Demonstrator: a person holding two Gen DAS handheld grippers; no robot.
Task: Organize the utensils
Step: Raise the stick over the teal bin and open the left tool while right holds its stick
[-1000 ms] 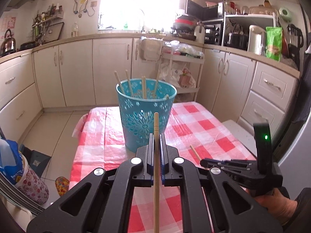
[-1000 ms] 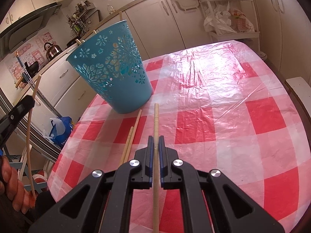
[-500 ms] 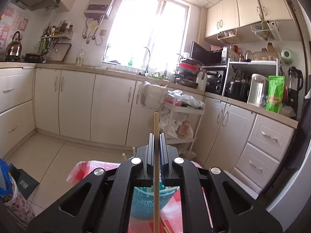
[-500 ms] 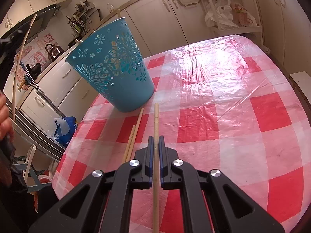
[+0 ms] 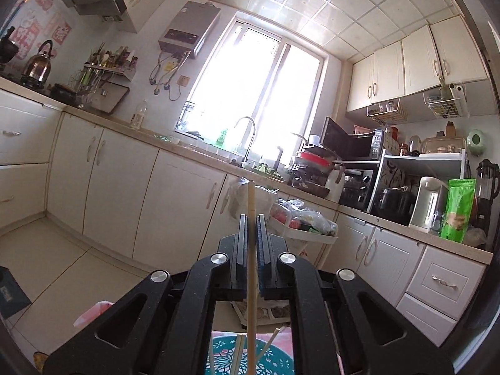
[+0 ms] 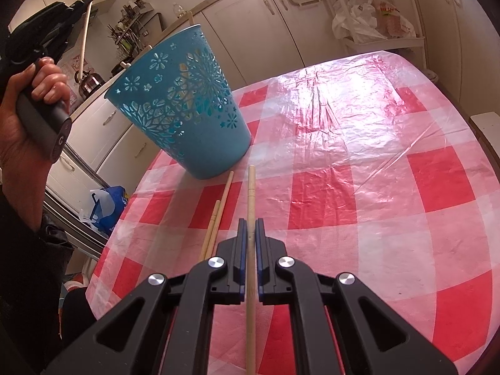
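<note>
1. Currently, the left gripper (image 5: 250, 218) is held level, its jaws pinched on a chopstick (image 5: 251, 250) that runs straight out past their tips; below the jaws, the rim of the blue basket (image 5: 278, 356) is seen with other sticks in it.
2. The right gripper (image 6: 249, 222) is tilted down over the bench (image 6: 359, 156); its jaws are pressed on a second chopstick (image 6: 251, 193).
3. Two loose chopsticks (image 6: 215, 218) lie on the checked cloth just left of those jaws; the basket (image 6: 187, 103) stands ahead and left of them.
4. The left hand (image 6: 34, 103) is seen at far left, raised beside the basket.
</note>
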